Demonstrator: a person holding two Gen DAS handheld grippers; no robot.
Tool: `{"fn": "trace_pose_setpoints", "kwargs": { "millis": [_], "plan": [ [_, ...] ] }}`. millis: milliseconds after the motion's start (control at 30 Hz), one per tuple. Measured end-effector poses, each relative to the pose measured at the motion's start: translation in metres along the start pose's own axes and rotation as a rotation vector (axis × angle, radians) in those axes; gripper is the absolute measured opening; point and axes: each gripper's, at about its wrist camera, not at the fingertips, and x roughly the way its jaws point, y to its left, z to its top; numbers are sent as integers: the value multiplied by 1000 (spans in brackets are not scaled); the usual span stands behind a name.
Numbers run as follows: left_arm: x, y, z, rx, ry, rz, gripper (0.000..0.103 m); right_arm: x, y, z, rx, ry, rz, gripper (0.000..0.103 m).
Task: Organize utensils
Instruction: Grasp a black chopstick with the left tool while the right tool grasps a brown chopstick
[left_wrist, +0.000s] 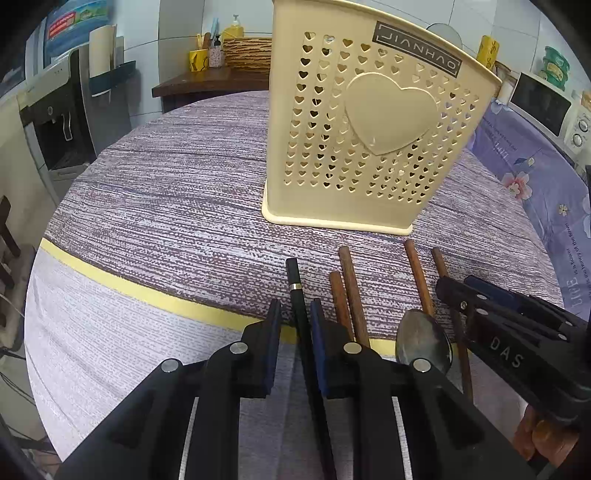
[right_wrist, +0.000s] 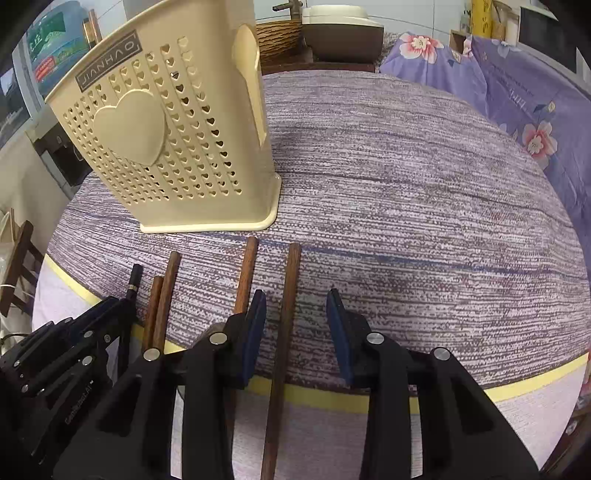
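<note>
Six utensils lie on the tabletop at 6 o'clock of the holder (left_wrist: 373, 129), ends toward it, I judge for easy loading. My left tongs (left_wrist: 294, 321) straddle the black stick (left_wrist: 295, 291), narrowly parted, not clamped. My right tongs (right_wrist: 296, 317) gape wide around a brown stick (right_wrist: 284, 332). Spoon (left_wrist: 423, 341) handle and holder's opening: hidden.

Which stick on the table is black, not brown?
The black chopstick with the shiny metal band, between the left hand-held gripper fingers. The other chopsticks are plain brown wood.
</note>
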Motion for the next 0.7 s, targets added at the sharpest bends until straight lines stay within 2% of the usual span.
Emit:
{"fn": "trace_pose_setpoints", "kwargs": {
  "millis": [67, 167, 400, 700],
  "plan": [
    [1, 0, 2, 3, 0, 4, 15, 2, 2, 0, -6, -4, -11, 33],
    [5, -3, 6, 10, 4, 6, 10, 5, 2, 4, -15, -17, -26, 23],
    [11, -8, 14, 15, 3, 10, 9, 9, 2, 9, -14, -28, -33, 10],
    [11, -5, 17, 0, -3, -3, 8, 9, -11, 16, 21, -36, 29, 9]
  ]
}}
